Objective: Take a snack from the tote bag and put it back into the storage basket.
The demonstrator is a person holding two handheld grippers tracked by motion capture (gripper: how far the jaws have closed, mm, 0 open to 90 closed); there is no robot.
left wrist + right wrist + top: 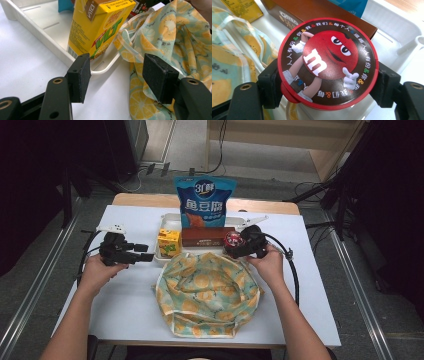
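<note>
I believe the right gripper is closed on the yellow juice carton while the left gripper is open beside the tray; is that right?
Not quite: the right gripper is closed on the red-lidded candy tub, as the right gripper view shows. The left gripper is indeed open beside the tray.

Lab: camera stands (pixel 345 195), floor cables (pixel 150 170)

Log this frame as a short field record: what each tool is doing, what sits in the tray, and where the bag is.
left tool: open, jaws apart, holding nothing, aimed at the yellow drink carton
right tool: shut on the round M&M's tub, one jaw on each side of it
white tray: holds the carton, a brown box and a blue snack pouch standing upright at the back
fabric bag: lemon print, lying on the table in front of the tray
table: white top
</note>
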